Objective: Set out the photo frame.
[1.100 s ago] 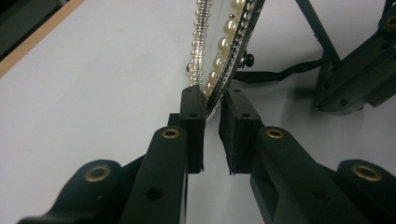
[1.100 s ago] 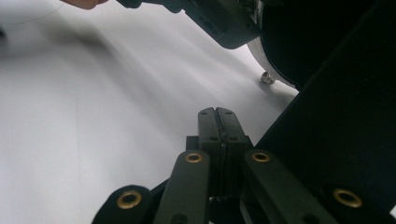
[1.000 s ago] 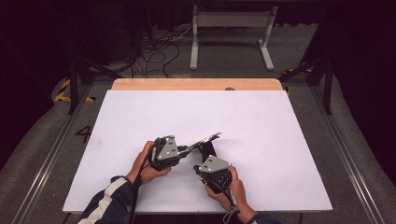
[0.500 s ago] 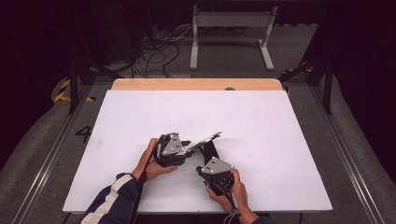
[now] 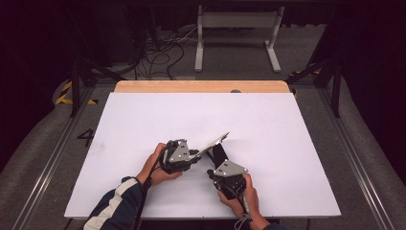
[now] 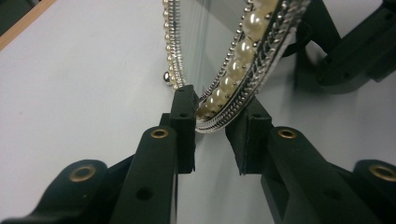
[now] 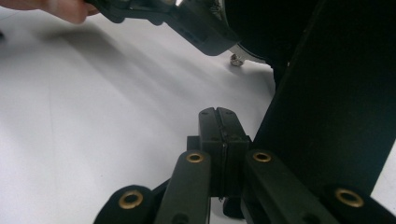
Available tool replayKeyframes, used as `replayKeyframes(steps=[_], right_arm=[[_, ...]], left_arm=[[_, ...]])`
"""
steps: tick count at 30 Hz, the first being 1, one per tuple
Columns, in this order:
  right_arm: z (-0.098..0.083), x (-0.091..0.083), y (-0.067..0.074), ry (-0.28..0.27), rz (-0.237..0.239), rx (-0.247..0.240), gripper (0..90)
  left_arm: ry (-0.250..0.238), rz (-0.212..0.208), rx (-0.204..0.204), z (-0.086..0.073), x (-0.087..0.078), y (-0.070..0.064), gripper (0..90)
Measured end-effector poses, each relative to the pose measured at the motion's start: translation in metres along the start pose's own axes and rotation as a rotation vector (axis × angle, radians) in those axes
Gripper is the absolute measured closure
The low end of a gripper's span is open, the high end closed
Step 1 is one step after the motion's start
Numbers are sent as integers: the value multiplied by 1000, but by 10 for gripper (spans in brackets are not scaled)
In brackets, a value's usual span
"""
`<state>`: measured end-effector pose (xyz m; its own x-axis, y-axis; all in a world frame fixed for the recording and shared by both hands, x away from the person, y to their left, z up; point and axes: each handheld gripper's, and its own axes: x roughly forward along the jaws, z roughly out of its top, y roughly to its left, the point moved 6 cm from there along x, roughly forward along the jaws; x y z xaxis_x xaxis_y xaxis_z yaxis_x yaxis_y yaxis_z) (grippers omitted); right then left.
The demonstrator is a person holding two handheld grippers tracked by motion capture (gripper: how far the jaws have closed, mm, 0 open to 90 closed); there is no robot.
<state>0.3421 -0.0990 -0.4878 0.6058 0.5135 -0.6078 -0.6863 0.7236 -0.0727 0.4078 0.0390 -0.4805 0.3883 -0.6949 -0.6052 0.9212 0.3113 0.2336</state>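
Your left claw (image 5: 195, 155) sits just below the middle of the white surface (image 5: 143, 120), with your left hand (image 5: 154, 165) wrapped around it from about eight o'clock. It points toward three o'clock, at the lower edge of a pearl-rimmed picture frame (image 5: 215, 142). In the left gripper view the frame (image 6: 233, 74) has its bottom rim down between the two jaws: the left pad is touching the rim, while the right pad stands a little off it, so the claw is loose around the frame and not clamped. Its jaws have just been closing in again on that rim.

The frame is tilted, its top leaning toward one o'clock, and its black back stand (image 5: 219, 154) props it from behind. A small silver foot (image 6: 166, 77) of the frame rests on the surface.

Your right claw (image 5: 213, 171) lies at about five o'clock from the frame, close to the stand, held by your right hand (image 5: 242, 194). In the right gripper view its jaws are clenched flat together on nothing (image 7: 218, 122), with the black stand (image 7: 322, 93) just beside them at two o'clock.
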Motion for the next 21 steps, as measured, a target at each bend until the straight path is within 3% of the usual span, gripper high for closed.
replayKeyframes(steps=[3, 21], right_arm=[[-1, -1, -1, 2, -5, 8, 900], [-5, -6, -16, 5, -13, 42, 900]], left_arm=[[21, 16, 13, 0, -2, -2, 754], [45, 16, 64, 5, -5, -12, 775]])
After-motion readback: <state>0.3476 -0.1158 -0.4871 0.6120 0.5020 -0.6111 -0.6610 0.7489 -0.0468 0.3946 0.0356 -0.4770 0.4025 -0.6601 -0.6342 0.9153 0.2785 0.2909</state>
